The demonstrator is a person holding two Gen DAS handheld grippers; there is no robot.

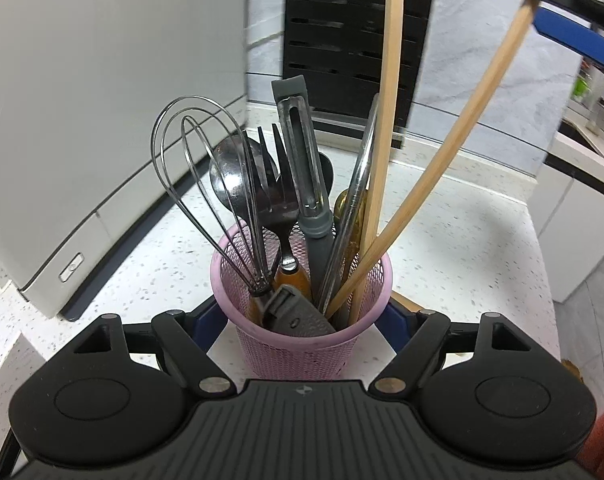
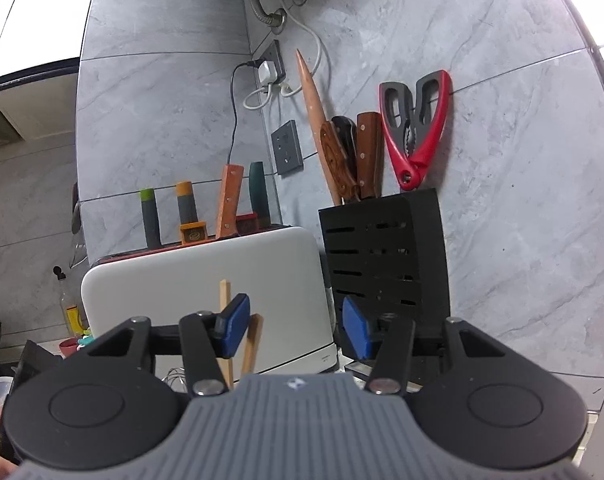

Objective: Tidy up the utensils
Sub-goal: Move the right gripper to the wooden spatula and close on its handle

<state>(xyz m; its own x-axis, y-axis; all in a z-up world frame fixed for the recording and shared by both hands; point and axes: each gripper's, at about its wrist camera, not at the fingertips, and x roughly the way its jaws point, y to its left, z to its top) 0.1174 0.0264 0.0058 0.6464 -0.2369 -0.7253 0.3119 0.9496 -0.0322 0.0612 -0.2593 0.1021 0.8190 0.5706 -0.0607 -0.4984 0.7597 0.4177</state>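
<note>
Utensils stand gathered in a pink mesh cup (image 1: 302, 320) on the speckled white desk (image 1: 462, 248): a wire whisk (image 1: 198, 184), dark spoons (image 1: 230, 176), a fork (image 1: 276, 200), a grey peeler (image 1: 302, 168), a metal-handled tool and two long wooden chopsticks (image 1: 386, 120) that lean out toward the upper right. A grey handle lies slumped against the cup's near rim.

Judging from this, the job looks nearly done. The chopsticks seem to be the latest pieces in, and no loose utensil shows on the bare desk in either view. Knives and red scissors (image 2: 416, 128) already sit in the black block (image 2: 386, 256) against the grey tiled wall, beside a white appliance (image 2: 206, 288). What may be left is tidying the leaning sticks and the slumped handle.

Left tongs (image 1: 302, 324) straddle the cup, one blue pad on each side. The pads are largely hidden behind it, so whether they press the mesh or merely flank it cannot be told.

Right tongs (image 2: 296, 326) stand apart, pointing level at the wall, with nothing between the blue pads. The chopstick tops (image 2: 225, 292) rise just behind the pad on the picture's left, clear of the gap. In the left wrist view, one stick's tip meets the edge of the right tongs at the upper right corner; whether it actually touches cannot be told.
</note>
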